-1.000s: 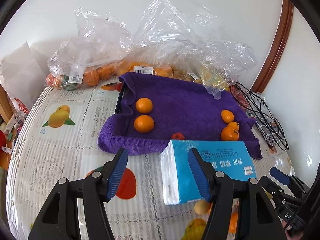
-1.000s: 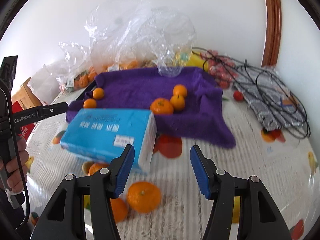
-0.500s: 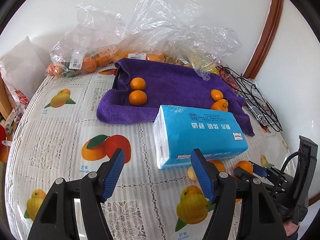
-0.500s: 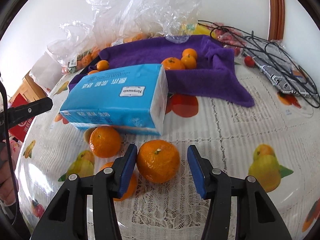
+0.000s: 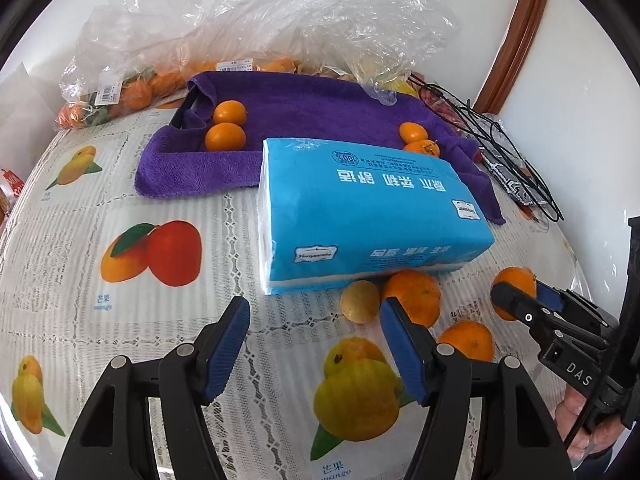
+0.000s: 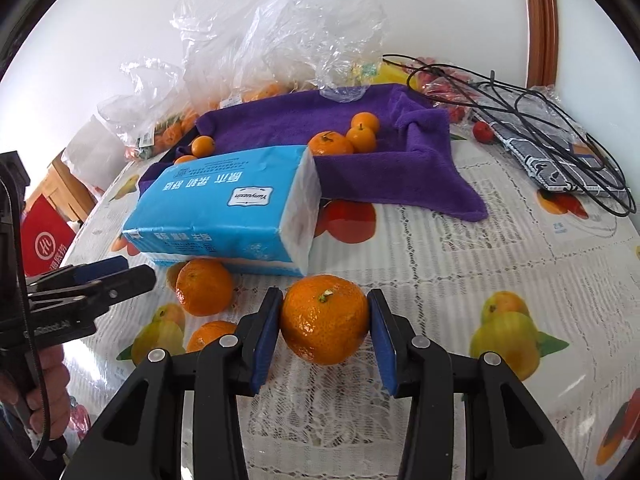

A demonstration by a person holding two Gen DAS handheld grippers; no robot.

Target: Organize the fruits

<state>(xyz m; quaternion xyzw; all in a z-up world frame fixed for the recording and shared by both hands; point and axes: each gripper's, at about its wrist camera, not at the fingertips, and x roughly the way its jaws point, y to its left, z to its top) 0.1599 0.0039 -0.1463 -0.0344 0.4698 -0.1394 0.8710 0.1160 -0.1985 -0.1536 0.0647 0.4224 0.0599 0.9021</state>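
Observation:
My right gripper (image 6: 325,322) is shut on a mandarin (image 6: 324,319) low over the tablecloth; in the left wrist view that gripper (image 5: 516,302) covers part of the same mandarin (image 5: 516,280). My left gripper (image 5: 314,340) is open and empty above the cloth, just short of a small yellow fruit (image 5: 359,301) and a loose mandarin (image 5: 414,294). Another mandarin (image 5: 466,340) lies to its right. A purple towel (image 5: 320,120) lines a tray and holds two mandarins at its left (image 5: 225,136) and two at its right (image 5: 414,134).
A blue tissue pack (image 5: 368,208) lies between the loose fruit and the towel. Clear plastic bags of oranges (image 5: 132,84) sit behind the tray. Black cables on a patterned case (image 6: 560,160) lie at the right. The tablecloth (image 5: 120,200) has printed fruit.
My right gripper moved forward around the mandarin and closed on it. My left gripper drew back and down, so the tissue pack and loose fruit now lie ahead of it.

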